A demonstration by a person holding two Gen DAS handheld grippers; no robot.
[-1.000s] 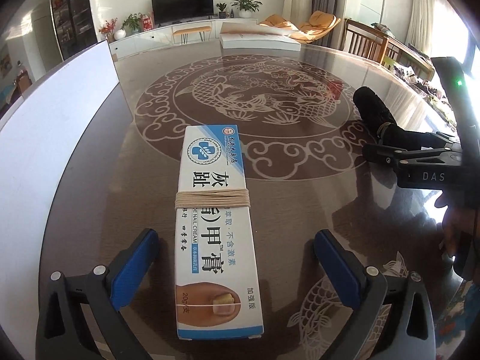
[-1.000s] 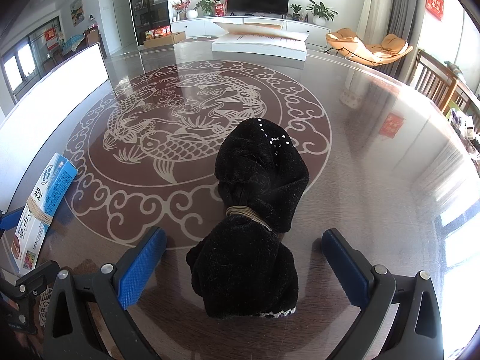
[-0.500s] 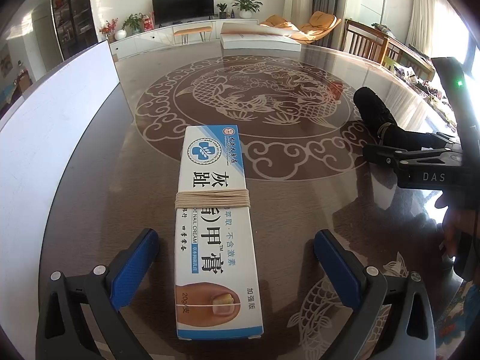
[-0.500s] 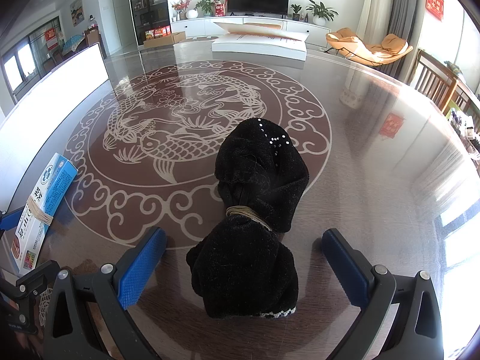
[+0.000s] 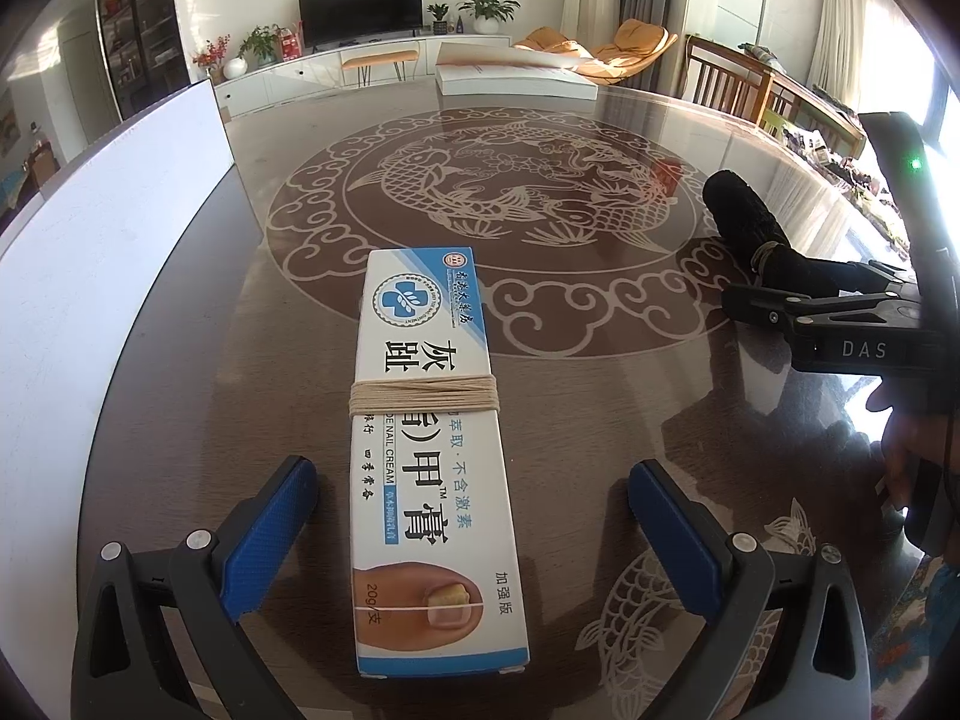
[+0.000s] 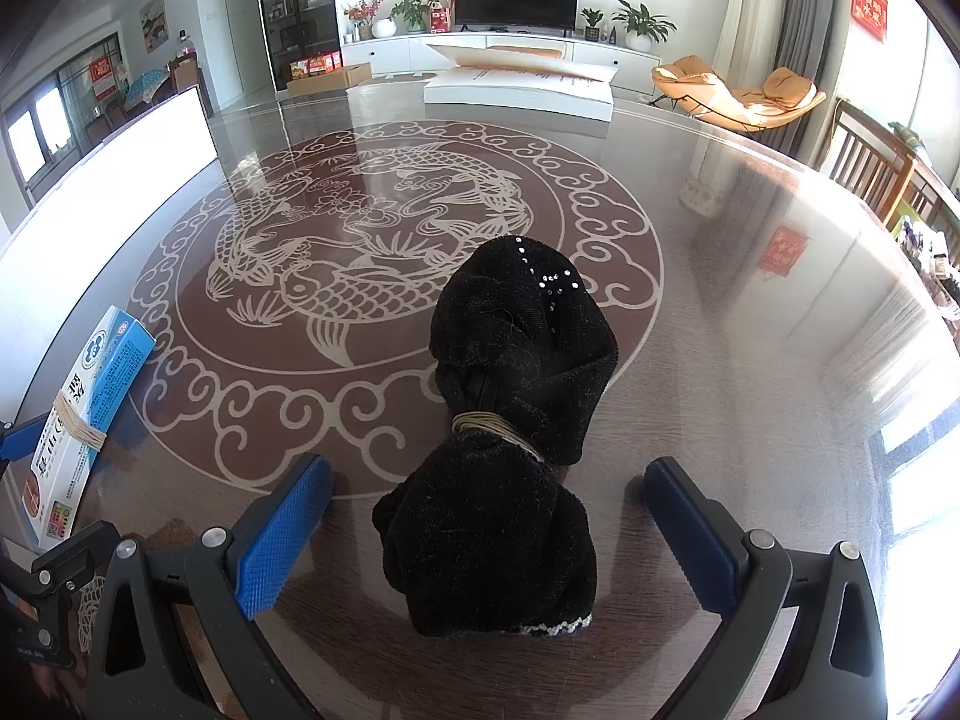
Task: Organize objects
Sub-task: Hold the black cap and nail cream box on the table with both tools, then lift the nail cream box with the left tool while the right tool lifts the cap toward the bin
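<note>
Left gripper (image 5: 474, 516) spread wide, straddling blue-white cardboard cream box (image 5: 429, 438), not touching. Right gripper (image 6: 492, 522) likewise agape around black fabric bundle (image 6: 510, 438), right of box. Beyond box: bare glossy brown glass table (image 5: 180, 312), white board (image 5: 108, 252) along left edge.

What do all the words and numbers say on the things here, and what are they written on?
"灰趾", "甲膏", "NAIL CREAM", "不含激素", "加强版", "20g/支": on the cream box, tied with string.
"DAS": on the right gripper's black body, seen from the left wrist view.
Small print on the box's round logo: too small to read.
Red wall hanging: characters too blurred to read.
Black cloth bundle: no text.
</note>
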